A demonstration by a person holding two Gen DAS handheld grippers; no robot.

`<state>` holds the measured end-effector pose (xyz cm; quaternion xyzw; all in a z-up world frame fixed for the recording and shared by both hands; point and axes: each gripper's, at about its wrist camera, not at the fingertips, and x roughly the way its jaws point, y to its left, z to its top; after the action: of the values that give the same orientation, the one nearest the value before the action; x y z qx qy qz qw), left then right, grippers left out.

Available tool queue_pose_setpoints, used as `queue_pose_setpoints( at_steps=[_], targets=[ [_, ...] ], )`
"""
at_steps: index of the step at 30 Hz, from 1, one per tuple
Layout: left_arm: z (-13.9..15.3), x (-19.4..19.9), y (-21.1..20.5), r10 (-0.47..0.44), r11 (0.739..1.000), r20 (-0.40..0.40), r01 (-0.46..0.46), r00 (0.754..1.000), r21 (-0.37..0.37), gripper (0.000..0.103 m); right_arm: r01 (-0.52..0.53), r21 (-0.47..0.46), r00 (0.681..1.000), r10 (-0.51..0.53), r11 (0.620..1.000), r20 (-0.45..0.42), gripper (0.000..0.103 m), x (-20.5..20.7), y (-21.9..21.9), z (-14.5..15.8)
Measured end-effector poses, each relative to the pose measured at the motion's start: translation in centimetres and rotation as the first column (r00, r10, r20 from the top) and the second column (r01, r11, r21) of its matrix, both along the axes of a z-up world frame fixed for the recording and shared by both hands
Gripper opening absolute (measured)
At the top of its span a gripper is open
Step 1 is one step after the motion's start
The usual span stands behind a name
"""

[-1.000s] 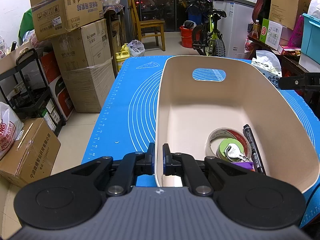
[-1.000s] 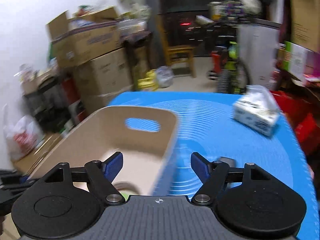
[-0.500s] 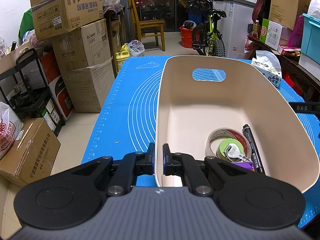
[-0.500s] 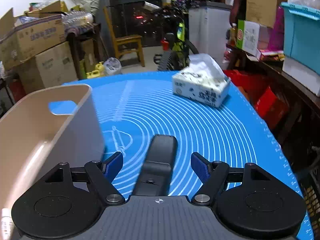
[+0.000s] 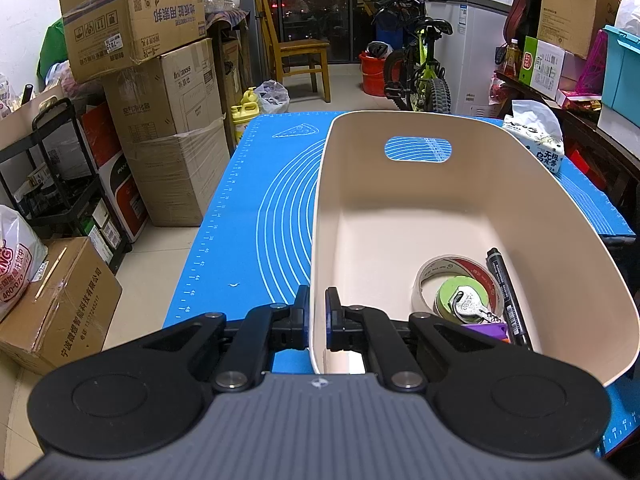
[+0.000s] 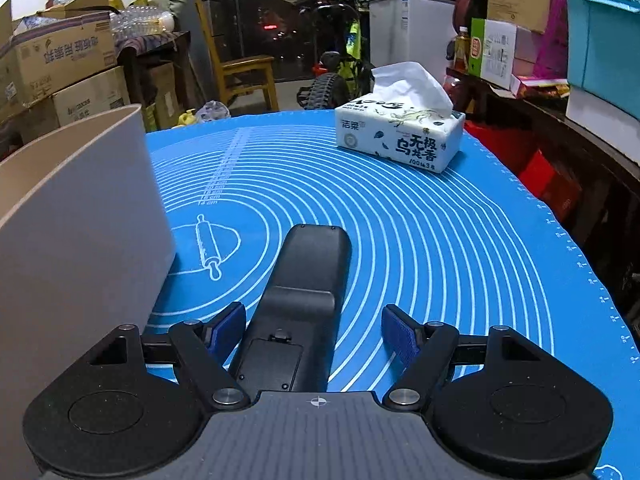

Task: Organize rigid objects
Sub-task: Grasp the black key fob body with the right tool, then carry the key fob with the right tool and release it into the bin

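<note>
The left gripper [image 5: 317, 320] is clamped on the near wall of the beige bin [image 5: 400, 208], which holds tape [image 5: 456, 276], a marker [image 5: 506, 292] and what may be keys. The right gripper [image 6: 314, 330] straddles, jaws wide apart, a black remote [image 6: 308, 280] lying on the blue mat [image 6: 440, 240] right of the bin.

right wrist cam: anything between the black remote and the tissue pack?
No. In the right wrist view only bare blue mat lies between the black remote and the tissue pack. The beige bin stands off to the left.
</note>
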<state>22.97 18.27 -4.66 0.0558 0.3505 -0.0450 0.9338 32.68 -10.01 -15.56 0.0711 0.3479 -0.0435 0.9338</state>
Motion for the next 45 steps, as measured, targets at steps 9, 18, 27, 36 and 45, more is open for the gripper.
queue_pose_setpoints(
  at_steps=[9,18,27,36,45],
  targets=[
    [0.0,0.1,0.1,0.000,1.000,0.000,0.000,1.000,0.002,0.007,-0.003,-0.066,1.000,0.005,0.998,0.028,0.075,-0.3,1.2,-0.4],
    [0.0,0.2,0.2,0.002,1.000,-0.001,-0.002,1.000,0.003,0.007,-0.002,-0.070,0.999,0.005,0.998,0.039,0.055,-0.7,1.6,-0.1],
    [0.0,0.2,0.1,0.003,1.000,0.000,-0.003,1.000,0.003,0.007,0.038,-0.089,0.992,-0.027,0.995,0.125,0.055,-1.6,1.1,2.0],
    [0.0,0.2,0.1,0.003,1.000,-0.001,-0.003,1.000,0.001,0.007,0.024,-0.112,0.970,0.004,0.993,0.242,0.055,-2.8,1.1,5.7],
    [-0.1,0.1,0.0,0.007,1.000,0.004,-0.007,1.000,0.009,0.007,-0.004,-0.092,0.943,0.035,0.996,0.331,0.055,-4.3,0.9,10.0]
  ],
)
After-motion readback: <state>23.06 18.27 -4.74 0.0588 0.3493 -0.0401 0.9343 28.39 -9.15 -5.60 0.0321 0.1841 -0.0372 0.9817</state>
